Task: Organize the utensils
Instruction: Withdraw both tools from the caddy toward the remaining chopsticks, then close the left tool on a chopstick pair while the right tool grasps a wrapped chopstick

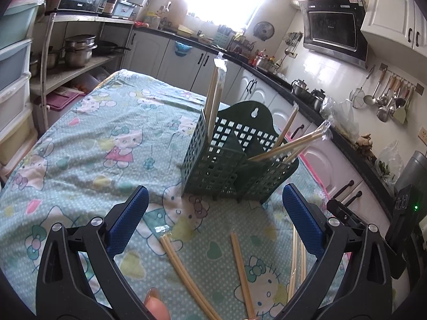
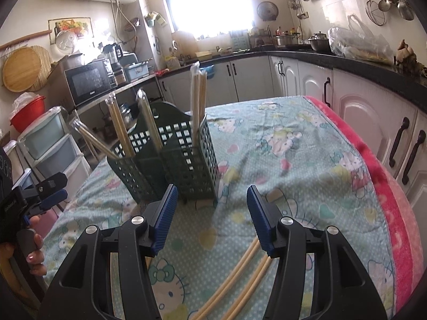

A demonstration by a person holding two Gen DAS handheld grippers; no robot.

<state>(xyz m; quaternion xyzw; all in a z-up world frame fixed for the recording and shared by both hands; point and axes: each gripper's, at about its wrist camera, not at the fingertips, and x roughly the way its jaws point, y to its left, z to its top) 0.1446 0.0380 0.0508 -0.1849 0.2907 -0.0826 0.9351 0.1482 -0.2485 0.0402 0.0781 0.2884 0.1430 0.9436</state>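
Left wrist view: your left gripper [image 1: 213,208] hangs with fingers spread wide and nothing between the pads, over loose chopsticks [image 1: 241,266] lying on the cartoon-print cloth [image 1: 80,144]. One pair [image 1: 184,272] runs from near right to far left; a single stick beside it runs almost straight away from you; more lie at the right pad. Beyond stands the green slotted holder [image 1: 213,165], with wrapped pairs [image 1: 216,93] upright in its left compartment and others leaning right from the far one. Judge the sticks light, stiff and smooth (likely to roll or slip on soft cloth); take one across its long axis, near mid-length.

Right wrist view: your right gripper [image 2: 212,213] is part-open, pads apart and gripping nothing. Loose chopsticks [image 2: 234,280] lie below, long axes running from near left toward the right pad. The holder [image 2: 176,160] sits just beyond the left pad; its sticks point up, most leaning left.
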